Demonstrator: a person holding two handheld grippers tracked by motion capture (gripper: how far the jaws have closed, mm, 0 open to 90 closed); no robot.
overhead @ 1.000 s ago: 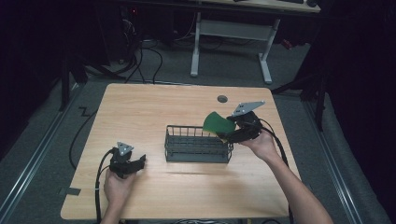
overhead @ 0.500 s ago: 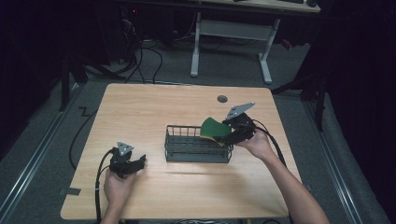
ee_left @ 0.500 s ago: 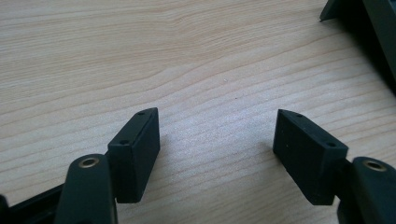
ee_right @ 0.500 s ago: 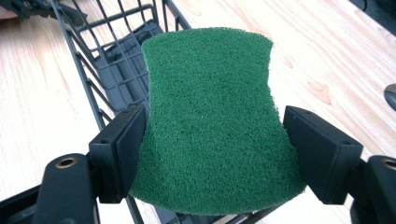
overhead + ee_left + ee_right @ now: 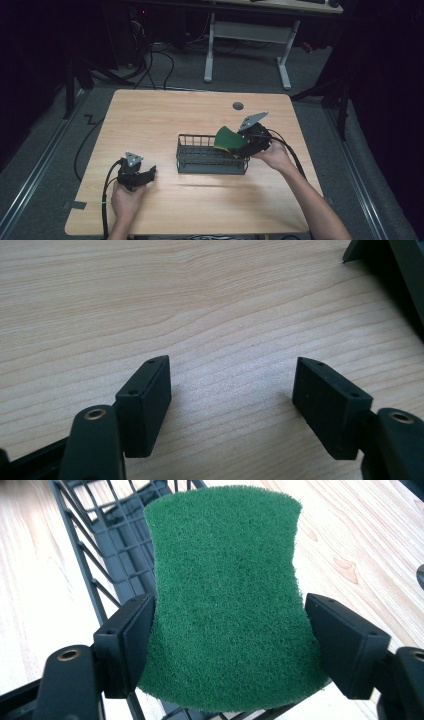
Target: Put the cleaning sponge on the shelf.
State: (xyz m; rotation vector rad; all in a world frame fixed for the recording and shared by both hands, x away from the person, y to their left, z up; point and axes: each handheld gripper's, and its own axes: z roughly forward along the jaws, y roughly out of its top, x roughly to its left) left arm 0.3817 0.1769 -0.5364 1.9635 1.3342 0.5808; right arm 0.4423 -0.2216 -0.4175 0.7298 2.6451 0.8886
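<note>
A green scouring sponge (image 5: 229, 138) hangs tilted over the right end of a black wire basket (image 5: 210, 165) in the middle of the table. My right gripper (image 5: 240, 145) is shut on the sponge. In the right gripper view, the sponge (image 5: 225, 595) sits between the two jaws, and the basket's wire wall (image 5: 100, 555) lies below and to the left. My left gripper (image 5: 144, 175) rests low over the table near the front left, a hand's width left of the basket. It stands open with bare wood between its fingers (image 5: 145, 405).
The wooden table (image 5: 150, 120) has a round cable hole (image 5: 238, 106) at the back. A dark corner of the basket (image 5: 395, 270) shows at the upper right of the left gripper view. A white desk frame (image 5: 250, 45) stands on the floor beyond the table.
My right gripper has carried the sponge left and down, from beside the basket's right end to over it. The left gripper has stayed put.
</note>
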